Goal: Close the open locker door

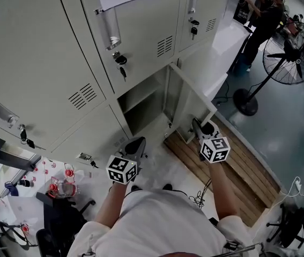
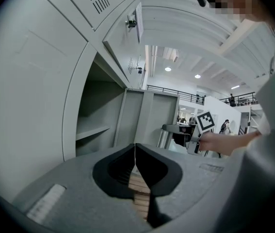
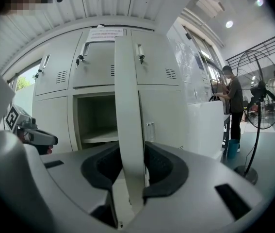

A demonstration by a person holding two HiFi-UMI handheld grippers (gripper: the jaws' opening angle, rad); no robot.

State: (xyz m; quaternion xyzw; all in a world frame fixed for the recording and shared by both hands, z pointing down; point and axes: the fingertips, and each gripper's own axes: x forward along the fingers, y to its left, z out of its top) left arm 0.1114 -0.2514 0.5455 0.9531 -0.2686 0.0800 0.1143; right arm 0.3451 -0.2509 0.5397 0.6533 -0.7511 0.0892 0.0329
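The grey locker bank (image 1: 44, 52) has one lower compartment (image 1: 141, 103) standing open, with a shelf inside. Its door (image 1: 186, 108) swings out to the right, toward me. In the right gripper view the door's free edge (image 3: 127, 130) runs upright between the jaws of my right gripper (image 3: 131, 155), and both pads lie against it. From the head view that gripper (image 1: 196, 123) is at the door's lower outer edge. My left gripper (image 1: 135, 143) is shut with nothing in it, left of the opening and apart from it. From the left gripper view (image 2: 135, 147) I see the compartment (image 2: 96, 115) and the door (image 2: 161, 115).
Keys hang in the locks of the upper lockers (image 1: 120, 63). A wooden platform (image 1: 232, 165) lies at the right under the door. A standing fan (image 1: 291, 58) and a person (image 1: 264, 20) are farther right. A desk chair and clutter (image 1: 60, 191) sit at the lower left.
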